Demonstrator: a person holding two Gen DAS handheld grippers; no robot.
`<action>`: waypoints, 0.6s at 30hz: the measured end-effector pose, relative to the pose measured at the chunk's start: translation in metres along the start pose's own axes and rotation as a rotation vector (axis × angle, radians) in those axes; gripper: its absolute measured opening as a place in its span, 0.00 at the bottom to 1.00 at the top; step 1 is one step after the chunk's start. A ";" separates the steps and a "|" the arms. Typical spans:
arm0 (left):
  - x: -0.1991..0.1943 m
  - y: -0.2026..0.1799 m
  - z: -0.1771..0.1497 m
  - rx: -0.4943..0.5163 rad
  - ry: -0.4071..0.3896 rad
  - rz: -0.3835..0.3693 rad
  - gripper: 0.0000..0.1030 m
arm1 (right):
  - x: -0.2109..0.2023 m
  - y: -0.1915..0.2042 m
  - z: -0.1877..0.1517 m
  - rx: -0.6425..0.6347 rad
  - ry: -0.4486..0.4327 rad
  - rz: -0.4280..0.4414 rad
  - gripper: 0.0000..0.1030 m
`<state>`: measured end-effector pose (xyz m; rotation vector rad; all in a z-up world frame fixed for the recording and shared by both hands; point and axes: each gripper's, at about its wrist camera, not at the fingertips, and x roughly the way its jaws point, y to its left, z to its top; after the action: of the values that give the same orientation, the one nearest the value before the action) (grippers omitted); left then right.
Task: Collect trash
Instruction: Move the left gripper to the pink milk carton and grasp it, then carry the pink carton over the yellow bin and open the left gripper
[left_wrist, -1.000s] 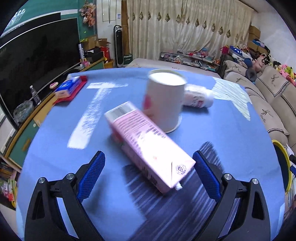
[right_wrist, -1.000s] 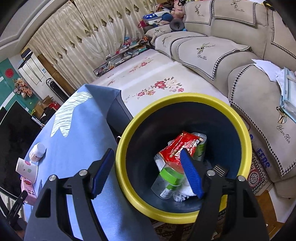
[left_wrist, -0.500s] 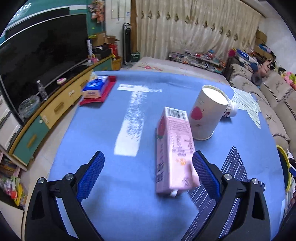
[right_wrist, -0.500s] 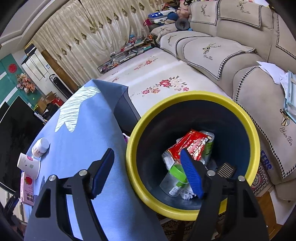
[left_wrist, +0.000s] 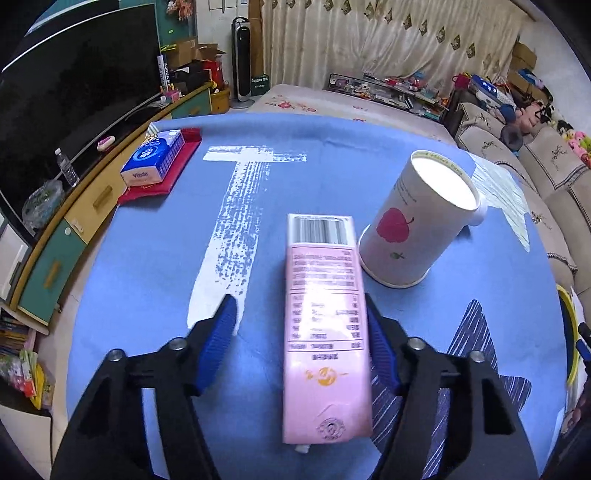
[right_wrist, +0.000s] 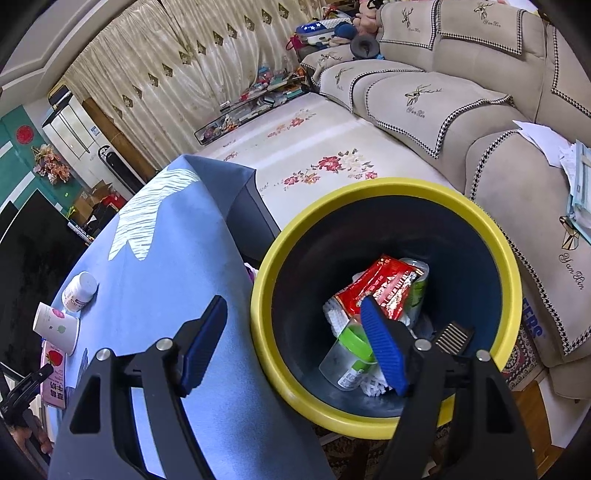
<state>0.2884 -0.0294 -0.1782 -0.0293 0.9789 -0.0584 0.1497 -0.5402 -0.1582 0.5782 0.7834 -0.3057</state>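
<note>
A pink milk carton (left_wrist: 327, 332) lies flat on the blue table (left_wrist: 147, 258), between the fingers of my open left gripper (left_wrist: 299, 325); the right finger is beside the carton's edge, the left finger stands apart. A white paper cup (left_wrist: 421, 218) with a red apple print stands just behind the carton to the right. My right gripper (right_wrist: 291, 332) is open and empty above the near rim of a yellow-rimmed dark bin (right_wrist: 388, 192) holding a red wrapper, a can and a green-capped bottle. The carton (right_wrist: 53, 373), cup (right_wrist: 55, 326) and a small white bottle (right_wrist: 79, 291) show far left.
A blue tissue box (left_wrist: 153, 158) on a red tray sits at the table's far left. A TV cabinet (left_wrist: 74, 229) runs along the left. A sofa (right_wrist: 480, 110) stands right of the bin, a floral rug behind it.
My left gripper has swung around and closed in on the pink carton, now lined up lengthwise between the fingers, which have narrowed. The right gripper has drifted slightly left of the bin.
</note>
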 end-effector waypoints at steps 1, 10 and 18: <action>0.001 0.000 0.000 0.005 0.004 0.001 0.58 | 0.000 0.000 0.000 0.001 0.000 0.002 0.69; -0.013 -0.009 -0.010 0.063 0.006 -0.053 0.36 | -0.004 -0.004 0.001 0.010 -0.010 0.001 0.69; -0.076 -0.048 -0.038 0.183 -0.063 -0.148 0.36 | -0.010 -0.013 0.002 0.026 -0.023 -0.002 0.69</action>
<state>0.2133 -0.0729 -0.1339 0.0644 0.9040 -0.2815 0.1376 -0.5514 -0.1545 0.5978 0.7589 -0.3245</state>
